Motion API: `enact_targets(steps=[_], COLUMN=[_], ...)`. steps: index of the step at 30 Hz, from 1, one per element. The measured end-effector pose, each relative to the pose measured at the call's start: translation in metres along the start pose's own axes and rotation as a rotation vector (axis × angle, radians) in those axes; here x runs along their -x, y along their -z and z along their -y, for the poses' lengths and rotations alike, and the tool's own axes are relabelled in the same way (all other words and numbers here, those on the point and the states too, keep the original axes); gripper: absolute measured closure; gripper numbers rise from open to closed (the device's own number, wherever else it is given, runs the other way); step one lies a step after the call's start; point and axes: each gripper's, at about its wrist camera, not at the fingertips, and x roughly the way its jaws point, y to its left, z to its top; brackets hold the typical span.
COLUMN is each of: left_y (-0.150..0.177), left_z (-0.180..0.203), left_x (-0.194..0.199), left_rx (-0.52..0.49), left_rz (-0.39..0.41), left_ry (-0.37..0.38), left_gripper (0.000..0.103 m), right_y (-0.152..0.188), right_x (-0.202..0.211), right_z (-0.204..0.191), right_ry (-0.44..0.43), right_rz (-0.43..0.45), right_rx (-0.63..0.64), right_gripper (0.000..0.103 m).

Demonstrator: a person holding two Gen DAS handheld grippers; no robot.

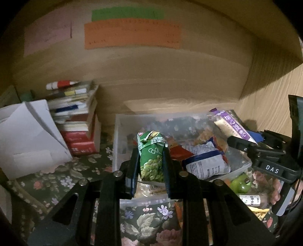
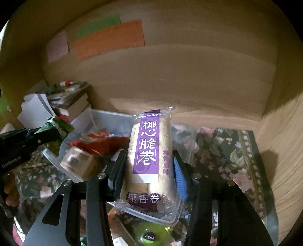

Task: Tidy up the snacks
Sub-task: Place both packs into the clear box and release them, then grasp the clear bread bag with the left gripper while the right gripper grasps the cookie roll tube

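Clear bin (image 1: 121, 132), stacked books (image 1: 79, 117), floral cloth (image 1: 85, 166)

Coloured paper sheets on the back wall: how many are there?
3: a green sheet on top, an orange sheet directly below it, and a pink sheet to their left. None seems hidden.

I see a stack of books (image 1: 75, 121) against the cardboard wall (image 1: 151, 75), white folded paper (image 1: 28, 136) leaning beside it, coloured paper labels (image 1: 132, 36) stuck on the wall, and a floral cloth (image 2: 227, 147) underneath
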Motion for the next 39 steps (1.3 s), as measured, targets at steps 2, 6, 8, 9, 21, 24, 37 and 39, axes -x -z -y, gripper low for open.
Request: enact_targets(steps=[2,6,8,9,21,24,37,39], left_y=[0.001,0.002,0.003,0.004,0.020,0.030,0.096,0.101], left_z=[0.000,0.001,0.001,0.001,0.021,0.026,0.040,0.042], left_x=[-0.006,-0.012,-0.012,-0.011,0.046,0.050,0.007,0.005], left_rx=[0.002,0.003,0.005,0.005,-0.036,-0.038,-0.023,-0.026], left_rz=[-0.012,-0.025,-0.026,-0.024,0.077,0.062,-0.150,-0.162], left_ry=[0.001,-0.003,-0.003,-0.005,-0.002,0.014,0.063,0.065], left_gripper=[0.080,0.076,0.063,0.058,0.008,0.005,0.004,0.004], right_y=[0.001,0.003,0.002,0.002,0.015,0.027,0.085,0.093], right_x=[-0.003,-0.008,-0.006,-0.004,0.058,0.072,0.061,0.053], right_z=[0.000,-0.001,-0.002,-0.002,-0.013,-0.014,-0.007,-0.005], right_ry=[0.000,-0.003,0.006,0.007,-0.008,-0.009,-0.005,-0.010], right_rz=[-0.011,-0.032,-0.028,-0.027,0.075,0.084,-0.064,-0.095], right_rx=[0.004,0.013,0.017,0.020,0.021,0.016,0.011,0.007], right_gripper=[0.060,0.059,0.059,0.058,0.030,0.028,0.027,0.027])
